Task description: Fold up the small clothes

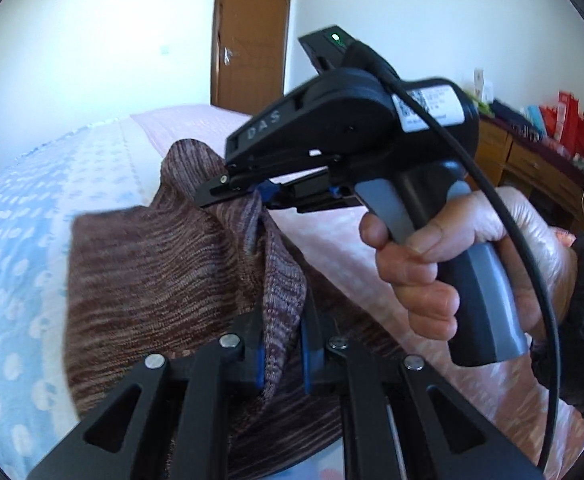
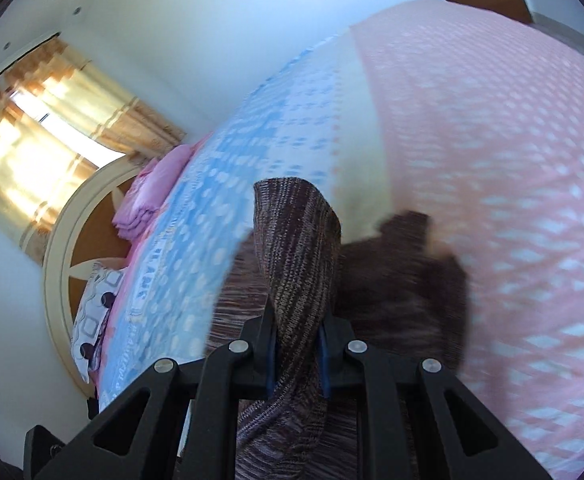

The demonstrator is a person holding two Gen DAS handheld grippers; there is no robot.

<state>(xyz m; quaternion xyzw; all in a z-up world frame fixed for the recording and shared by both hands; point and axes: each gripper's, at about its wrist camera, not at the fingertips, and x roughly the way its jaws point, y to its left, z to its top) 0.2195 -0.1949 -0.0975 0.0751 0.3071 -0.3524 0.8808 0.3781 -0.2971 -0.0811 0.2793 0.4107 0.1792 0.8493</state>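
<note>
Count from my end: 1 brown knit garment (image 1: 164,276), 2 grippers, 1 hand (image 1: 464,264) visible, 1 bed (image 1: 20,240), 1 door (image 1: 248,36).

L gripper (image 1: 282,356): jaws clamped tight on a fold of the knit, blue pads pinching fabric both sides. R gripper (image 2: 297,350): also closed on the knit, a twisted strip of it standing up between the blue pads.

Garment is lifted off the bed cover, strung between the 2 grippers, the rest draping down over the blue/pink dotted cover. I can't tell what kind of garment it is.

L wrist view only: R gripper (image 1: 248,194) seen from the side w/ its whole black body, green LED on top, cable, the hand around the grey handle, dark sleeve behind. Also the door, plus a wooden dresser (image 1: 532,160) at right w/ red boxes on top.

R wrist view only: window w/ yellowish curtains (image 2: 52,120), round cream headboard (image 2: 68,248), 1 stack of folded pink bedding (image 2: 152,196), 1 patterned pillow (image 2: 96,308). A darker part of the garment (image 2: 404,272) is motion-blurred. L gripper isn't in that view.
</note>
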